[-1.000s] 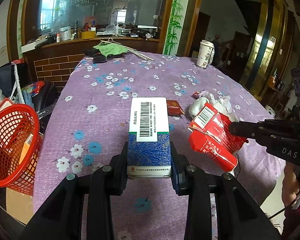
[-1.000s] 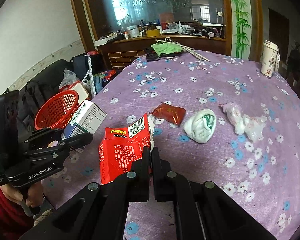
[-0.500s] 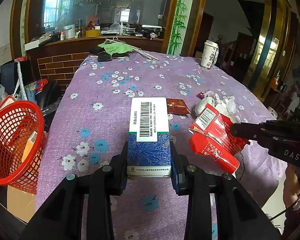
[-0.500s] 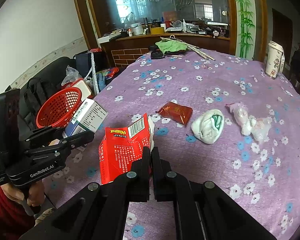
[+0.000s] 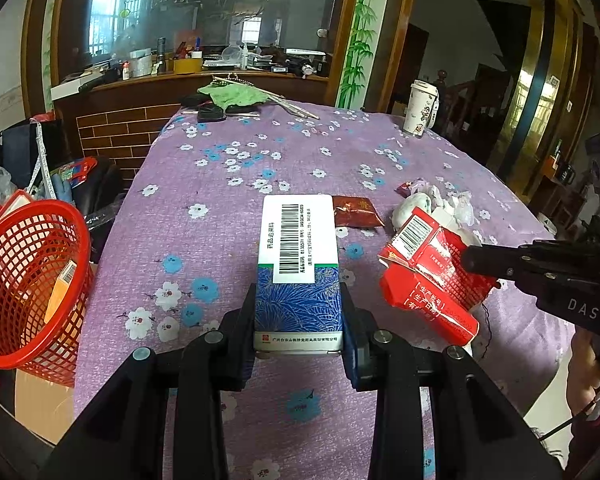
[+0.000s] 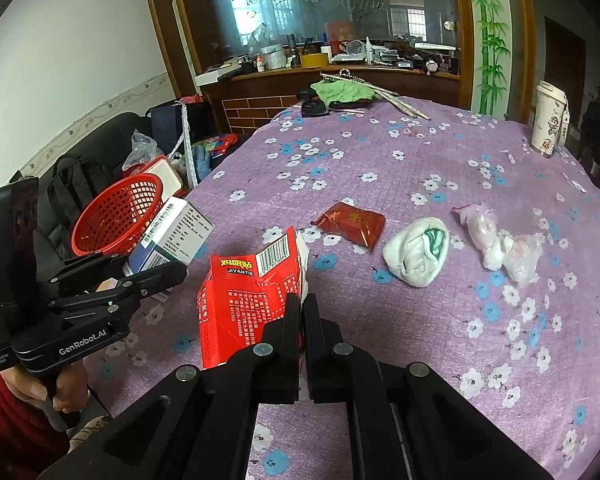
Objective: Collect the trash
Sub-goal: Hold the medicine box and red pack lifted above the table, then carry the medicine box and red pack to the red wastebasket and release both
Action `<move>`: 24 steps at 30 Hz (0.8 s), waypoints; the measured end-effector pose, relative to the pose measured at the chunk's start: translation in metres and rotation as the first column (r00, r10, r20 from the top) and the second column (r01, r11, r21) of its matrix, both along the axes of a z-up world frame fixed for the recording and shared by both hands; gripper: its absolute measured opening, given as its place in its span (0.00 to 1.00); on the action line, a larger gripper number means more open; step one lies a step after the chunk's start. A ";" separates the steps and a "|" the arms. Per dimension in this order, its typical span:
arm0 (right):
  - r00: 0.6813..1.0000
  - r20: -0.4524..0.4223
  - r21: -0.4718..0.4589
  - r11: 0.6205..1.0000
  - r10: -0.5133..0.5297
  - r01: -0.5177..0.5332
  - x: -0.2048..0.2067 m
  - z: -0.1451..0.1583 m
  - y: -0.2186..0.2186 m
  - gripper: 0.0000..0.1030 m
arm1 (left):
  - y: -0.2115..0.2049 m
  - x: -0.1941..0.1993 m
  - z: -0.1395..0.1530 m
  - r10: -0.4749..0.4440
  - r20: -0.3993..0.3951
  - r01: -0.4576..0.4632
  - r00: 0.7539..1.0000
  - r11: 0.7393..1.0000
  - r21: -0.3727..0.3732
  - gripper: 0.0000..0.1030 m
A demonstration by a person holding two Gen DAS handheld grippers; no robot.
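Your left hand-held gripper (image 5: pixel 299 322) is clamped on the blue-and-white box (image 5: pixel 298 268), long axis pointing forward; the red basket (image 5: pixel 28 280) sits to its left, off the surface (image 5: pixel 220 184). Your right hand-held gripper (image 6: pixel 302 308) pinches the red carton (image 6: pixel 246 300), farther away.

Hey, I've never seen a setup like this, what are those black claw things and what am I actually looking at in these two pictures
There is no robot here. A person holds a handheld gripper in each hand, and each carries a camera looking forward along its two fingers, so one picture comes from each hand.

In the left hand's view, the left gripper is clamped on a blue and white box with a barcode. In the right hand's view, the right gripper is pinched shut on the edge of a torn red carton.

Both hover over a table with a purple flowered cloth. Lying on it are a dark red packet, a white wad and crumpled clear plastic. A red basket sits beside the table, probably for the trash.
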State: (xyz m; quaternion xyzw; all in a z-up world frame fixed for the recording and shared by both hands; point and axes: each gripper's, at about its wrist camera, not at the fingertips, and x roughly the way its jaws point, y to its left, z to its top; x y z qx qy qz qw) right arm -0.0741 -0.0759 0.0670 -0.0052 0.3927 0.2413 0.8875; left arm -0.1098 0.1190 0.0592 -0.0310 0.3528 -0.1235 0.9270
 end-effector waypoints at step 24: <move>0.999 0.023 -0.031 0.999 0.031 -0.030 0.010 0.009 0.025 0.03 | 0.031 -0.006 0.009 0.065 0.028 -0.065 0.997 0.998 -0.021 0.32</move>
